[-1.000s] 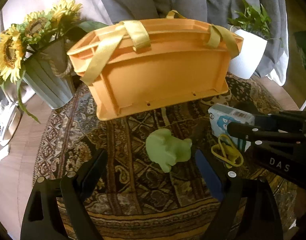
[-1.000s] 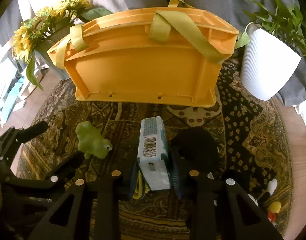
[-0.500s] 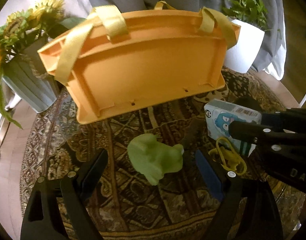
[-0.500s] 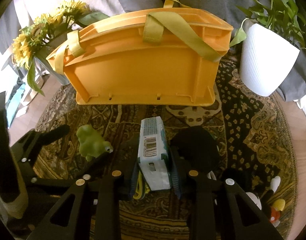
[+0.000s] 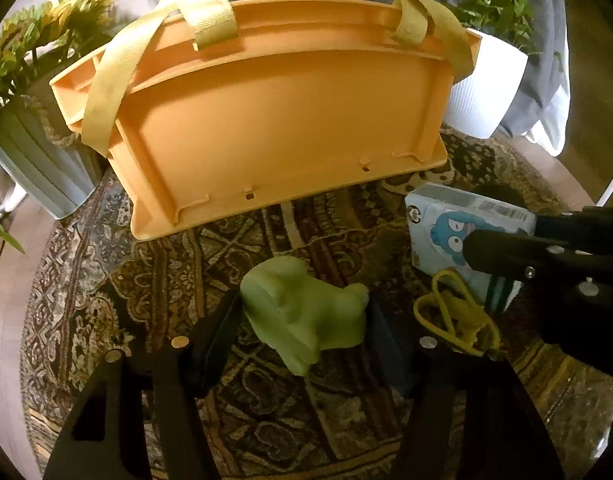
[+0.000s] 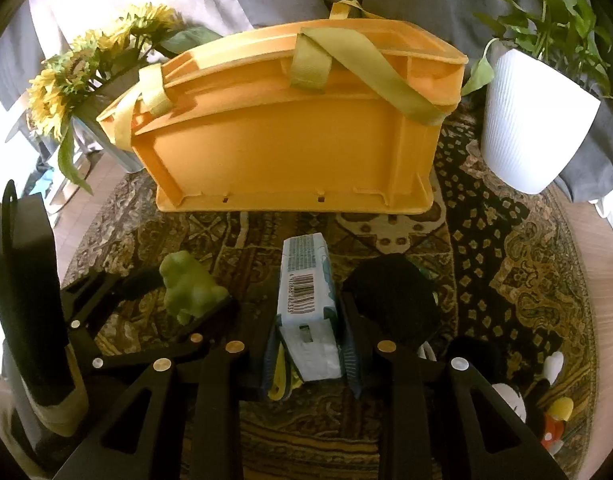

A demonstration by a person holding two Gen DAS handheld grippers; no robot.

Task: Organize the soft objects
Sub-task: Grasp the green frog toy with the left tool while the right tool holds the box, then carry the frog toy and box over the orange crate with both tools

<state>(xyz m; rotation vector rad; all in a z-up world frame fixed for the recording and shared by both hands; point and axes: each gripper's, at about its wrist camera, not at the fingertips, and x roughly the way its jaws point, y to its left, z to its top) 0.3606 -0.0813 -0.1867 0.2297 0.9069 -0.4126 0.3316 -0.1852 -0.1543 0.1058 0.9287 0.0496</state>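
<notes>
Patterned round tabletop (image 6: 518,264), brown and gold, against a backdrop of grey drapery.

Item 1: green soft toy (image 5: 306,316), lying on the tabletop in front of the orange basket; the left tool (image 5: 302,320) is clamped on it, one finger pressed to each flank.

Item 2: tissue pack (image 6: 306,312), white-blue with barcode uppermost, gripped between the fingers of the right tool (image 6: 308,354), which are closed against its sides. It sits just right of the toy.

Item 3: yellow cord loop (image 5: 454,320), on the tabletop beside and partly under the pack.

Item 4: black soft object (image 6: 394,300), just right of the pack.

Item 5: orange basket (image 6: 290,148) with yellow-green straps, standing behind all the above.

Item 6: sunflower arrangement (image 6: 86,68) in a grey pot, left of the basket.

Item 7: white ribbed planter (image 6: 534,120) with green plant, right of the basket.

Item 8: small plush figures (image 6: 554,408) at the near right tabletop edge.
</notes>
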